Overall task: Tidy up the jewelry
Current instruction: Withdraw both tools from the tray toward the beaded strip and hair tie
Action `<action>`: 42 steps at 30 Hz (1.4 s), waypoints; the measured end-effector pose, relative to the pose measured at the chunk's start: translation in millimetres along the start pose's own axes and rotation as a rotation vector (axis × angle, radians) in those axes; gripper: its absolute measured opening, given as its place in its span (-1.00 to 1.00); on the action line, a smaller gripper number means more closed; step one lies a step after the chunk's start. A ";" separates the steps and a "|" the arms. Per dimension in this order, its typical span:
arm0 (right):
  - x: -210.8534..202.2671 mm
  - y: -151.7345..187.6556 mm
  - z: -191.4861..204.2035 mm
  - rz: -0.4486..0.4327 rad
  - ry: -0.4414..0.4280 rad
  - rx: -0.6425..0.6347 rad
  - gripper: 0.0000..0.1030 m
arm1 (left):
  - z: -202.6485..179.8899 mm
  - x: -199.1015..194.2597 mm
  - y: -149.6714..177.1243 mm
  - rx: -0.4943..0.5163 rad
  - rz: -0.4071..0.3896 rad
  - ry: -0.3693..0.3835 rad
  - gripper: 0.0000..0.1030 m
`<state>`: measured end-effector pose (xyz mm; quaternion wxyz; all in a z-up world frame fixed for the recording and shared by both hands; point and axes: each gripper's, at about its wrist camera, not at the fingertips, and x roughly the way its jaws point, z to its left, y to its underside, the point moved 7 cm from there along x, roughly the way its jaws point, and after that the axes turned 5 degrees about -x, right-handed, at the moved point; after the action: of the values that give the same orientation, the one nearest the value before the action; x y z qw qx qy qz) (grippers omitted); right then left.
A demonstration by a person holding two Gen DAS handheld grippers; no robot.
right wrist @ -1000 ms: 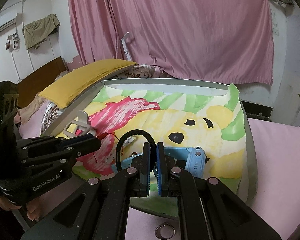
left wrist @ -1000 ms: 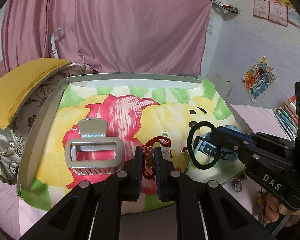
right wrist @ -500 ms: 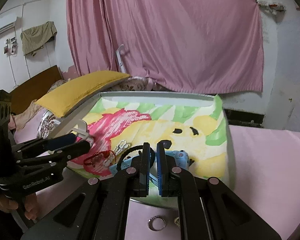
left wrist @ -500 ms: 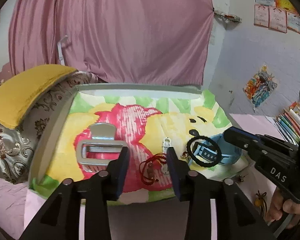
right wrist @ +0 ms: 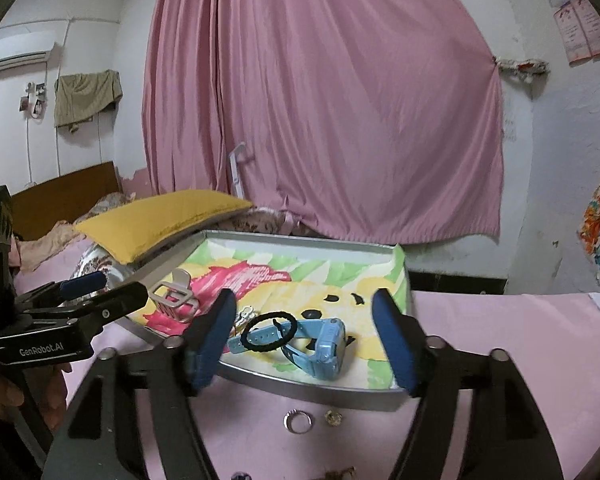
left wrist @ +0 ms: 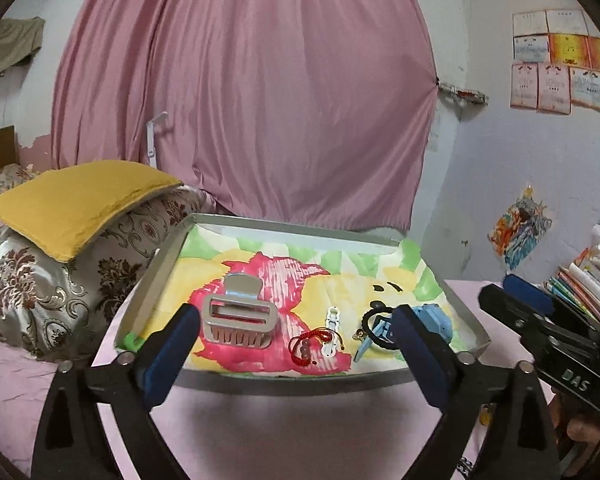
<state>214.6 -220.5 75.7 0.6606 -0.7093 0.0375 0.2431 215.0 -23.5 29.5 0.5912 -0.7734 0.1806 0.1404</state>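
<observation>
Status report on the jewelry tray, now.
Left gripper and right gripper open, jaws just widened, empty. Red cord bracelet, black hair tie lying on the tray. Silver ring outside it.

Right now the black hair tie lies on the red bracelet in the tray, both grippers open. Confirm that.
Not quite. The black hair tie lies on the blue watch, as the right wrist view shows; the red bracelet lies apart. Both the left gripper and right gripper are open.

Left gripper [left wrist: 296, 348], right gripper [right wrist: 304, 336] opened, released, backed off tray [left wrist: 284, 381].
</observation>
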 end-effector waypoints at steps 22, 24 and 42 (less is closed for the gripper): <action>-78.3 23.7 -19.7 -0.096 0.028 -0.050 0.88 | -32.2 -57.1 45.1 0.068 -0.055 0.052 0.98; -81.3 29.8 -23.2 -0.079 0.032 -0.059 0.88 | -33.6 -58.8 50.2 0.075 -0.046 0.050 0.98; -66.8 80.6 -50.6 0.203 0.013 -0.111 0.88 | -52.7 -49.7 99.0 0.118 0.136 0.089 0.98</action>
<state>140.7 -296.8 28.5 0.5919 -0.7390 0.1001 0.3058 126.6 -92.1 -20.8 0.6161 -0.7288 0.2667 0.1346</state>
